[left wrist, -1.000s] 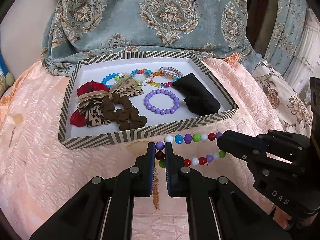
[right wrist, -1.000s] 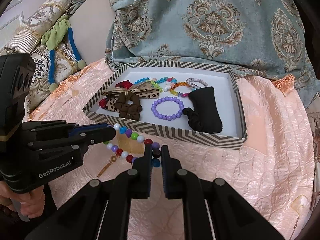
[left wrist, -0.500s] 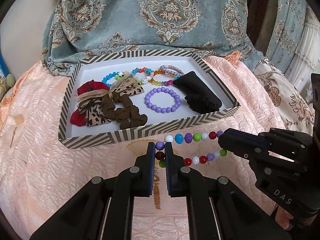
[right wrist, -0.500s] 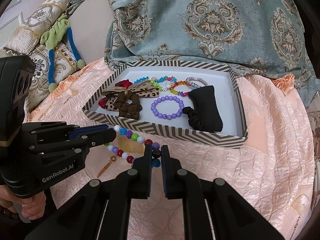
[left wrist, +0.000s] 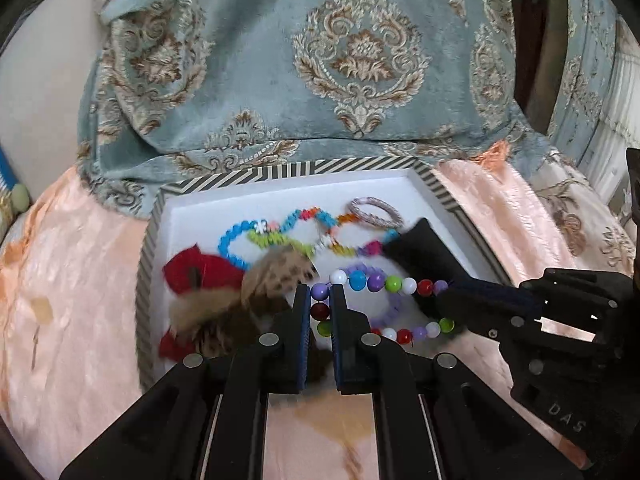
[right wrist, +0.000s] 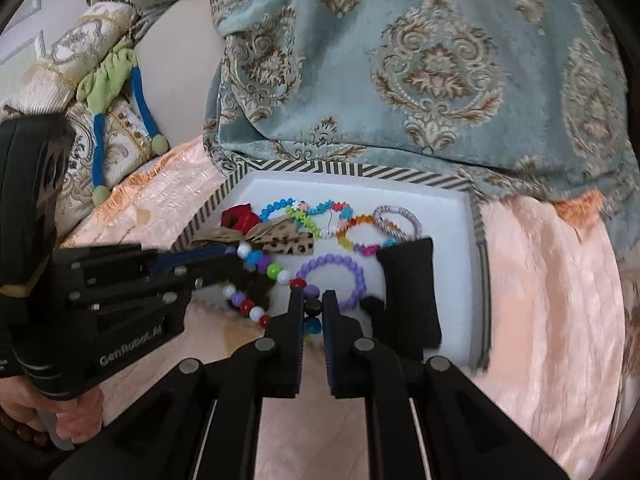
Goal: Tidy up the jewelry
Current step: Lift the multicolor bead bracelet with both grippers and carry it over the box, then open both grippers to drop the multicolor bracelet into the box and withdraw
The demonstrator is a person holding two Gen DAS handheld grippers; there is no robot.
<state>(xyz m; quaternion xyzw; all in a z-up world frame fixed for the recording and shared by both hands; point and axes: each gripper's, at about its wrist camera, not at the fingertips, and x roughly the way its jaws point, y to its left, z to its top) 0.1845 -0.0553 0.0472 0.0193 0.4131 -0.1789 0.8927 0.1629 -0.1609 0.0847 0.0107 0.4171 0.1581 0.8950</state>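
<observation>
A bracelet of coloured round beads (left wrist: 394, 284) hangs stretched between both grippers over the near part of the striped tray (left wrist: 280, 169). My left gripper (left wrist: 320, 300) is shut on its left end, and my right gripper (right wrist: 311, 300) is shut on its other end, where the beaded bracelet (right wrist: 256, 260) runs off to the left. Inside the tray lie a purple bead bracelet (right wrist: 334, 268), several thin coloured bracelets (left wrist: 288, 232), brown and leopard scrunchies (left wrist: 276, 276), a red scrunchie (left wrist: 196, 272) and a black cloth piece (right wrist: 408, 280).
The tray (right wrist: 478, 216) sits on a peach quilted bedspread (right wrist: 552, 280). A blue damask cushion (left wrist: 340, 60) leans right behind the tray's far edge. A green and blue soft toy (right wrist: 108, 92) lies on pillows at the far left. A hand (right wrist: 60, 420) holds the left gripper's handle.
Both grippers have carried the stretched beaded bracelet forward, from above the bedspread in front of the tray to above the tray's near part. Their grip has not altered.
</observation>
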